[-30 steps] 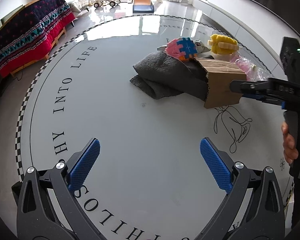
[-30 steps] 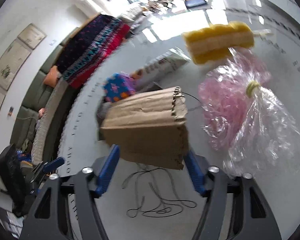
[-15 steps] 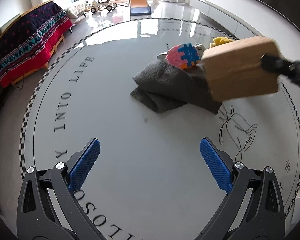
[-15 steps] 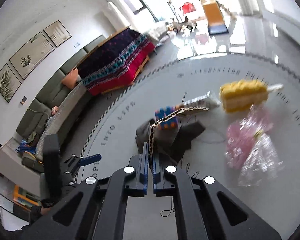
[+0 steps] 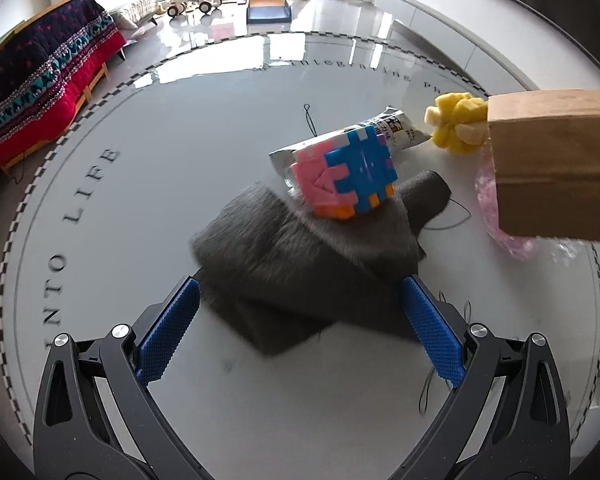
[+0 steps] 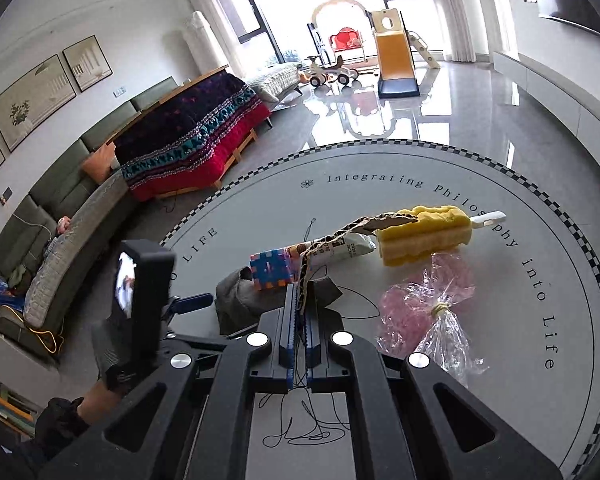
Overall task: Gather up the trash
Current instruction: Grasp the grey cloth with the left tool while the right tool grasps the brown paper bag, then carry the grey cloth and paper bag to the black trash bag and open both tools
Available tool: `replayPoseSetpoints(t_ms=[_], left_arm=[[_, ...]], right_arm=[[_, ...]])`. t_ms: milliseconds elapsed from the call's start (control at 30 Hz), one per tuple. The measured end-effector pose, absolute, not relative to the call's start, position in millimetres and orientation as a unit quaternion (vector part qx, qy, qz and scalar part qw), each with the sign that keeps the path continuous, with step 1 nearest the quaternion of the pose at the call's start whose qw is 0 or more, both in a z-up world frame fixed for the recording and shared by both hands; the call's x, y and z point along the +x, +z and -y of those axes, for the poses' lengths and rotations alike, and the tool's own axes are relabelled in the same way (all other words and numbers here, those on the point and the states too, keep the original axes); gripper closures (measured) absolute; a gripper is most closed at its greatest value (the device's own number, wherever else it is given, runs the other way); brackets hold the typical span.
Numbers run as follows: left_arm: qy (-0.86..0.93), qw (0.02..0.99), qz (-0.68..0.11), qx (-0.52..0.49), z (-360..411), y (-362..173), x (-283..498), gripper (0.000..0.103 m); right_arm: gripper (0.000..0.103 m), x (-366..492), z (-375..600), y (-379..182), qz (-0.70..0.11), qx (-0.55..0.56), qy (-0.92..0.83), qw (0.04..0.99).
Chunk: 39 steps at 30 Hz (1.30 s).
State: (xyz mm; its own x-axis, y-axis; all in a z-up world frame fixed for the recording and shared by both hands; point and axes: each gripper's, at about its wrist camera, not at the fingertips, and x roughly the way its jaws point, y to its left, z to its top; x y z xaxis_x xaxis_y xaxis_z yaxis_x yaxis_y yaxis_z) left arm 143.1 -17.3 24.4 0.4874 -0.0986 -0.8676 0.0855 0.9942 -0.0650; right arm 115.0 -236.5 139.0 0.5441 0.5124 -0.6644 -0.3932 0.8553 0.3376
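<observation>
While the right gripper (image 6: pixel 298 308) is seen clamped together on a piece of corrugated cardboard (image 6: pixel 340 240), the sheet is held edge-on between the blue pads, clear above the tabletop (image 6: pixel 480 420). Its long axis is directed away from the gripper and up to the right, the torn far end being seen over the yellow sponge (image 6: pixel 424 236). In the left wrist view the same cardboard (image 5: pixel 556 168) is shown broadside at the right edge of the frame.

Nearest in that view, the left gripper (image 5: pixel 298 326) is held with its jaws wide apart above the near edge of a folded grey cloth (image 5: pixel 300 268); whether the pads touch it cannot be told. A pink, blue and orange block cube (image 5: pixel 346 176) is rested on the cloth's far part, and a silver snack wrapper (image 5: pixel 392 128) is laid just behind it, its long axis running toward the sponge. A crumpled pink and clear plastic bag (image 6: pixel 424 312) is found to the right, apart from the cloth.

Bare tabletop is left open to the left of the cloth, out to the checkered rim (image 5: pixel 16 216). Beyond the rim, a sofa (image 6: pixel 60 208) and a toy slide (image 6: pixel 394 56) are seen.
</observation>
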Motion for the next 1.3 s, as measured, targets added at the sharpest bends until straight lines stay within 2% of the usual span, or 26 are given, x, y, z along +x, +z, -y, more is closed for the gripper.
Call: replayPoseSetpoints(t_ms=[67, 133, 200, 233, 267, 333, 400, 500, 867, 1300], left_arm=[[-0.047, 0.860, -0.508, -0.006, 19.8, 20.0, 148.0, 0.006], [-0.043, 0.861, -0.507, -0.010, 18.2, 18.3, 150.6, 0.012], [-0.029, 0.865, -0.501, -0.003, 15.2, 17.7, 151.4, 0.036], [-0.028, 0.868, -0.495, 0.002, 13.3, 18.0, 151.2, 0.042], [-0.031, 0.871, -0.490, 0.006, 10.8, 19.0, 150.9, 0.054], [-0.034, 0.872, -0.489, 0.004, 7.0, 19.4, 149.6, 0.061], [-0.039, 0.871, -0.489, -0.006, 0.7, 21.4, 145.9, 0.077], [-0.052, 0.873, -0.485, -0.021, -5.6, 27.2, 131.8, 0.081], [-0.062, 0.889, -0.453, -0.017, -17.3, 58.2, 58.1, 0.081], [-0.006, 0.909, -0.414, -0.045, -79.9, 87.7, -49.6, 0.081]], right_arm=[[0.099, 119.0, 236.8, 135.1, -0.403, 0.077, 0.260, 0.874], [0.099, 120.2, 236.2, 132.4, -0.404, 0.078, 0.260, 0.874], [0.099, 120.9, 235.4, 129.6, -0.406, 0.077, 0.261, 0.872], [0.099, 121.0, 234.9, 128.5, -0.408, 0.077, 0.261, 0.872], [0.099, 121.3, 234.5, 127.2, -0.409, 0.078, 0.261, 0.871], [0.099, 120.5, 232.7, 124.8, -0.413, 0.079, 0.260, 0.869], [0.099, 119.1, 230.7, 122.2, -0.417, 0.079, 0.259, 0.868], [0.099, 112.9, 227.0, 122.3, -0.420, 0.076, 0.257, 0.867], [0.099, 66.8, 203.7, 147.3, -0.410, 0.073, 0.281, 0.864], [0.099, -6.6, 117.7, 153.9, -0.421, 0.051, 0.356, 0.833]])
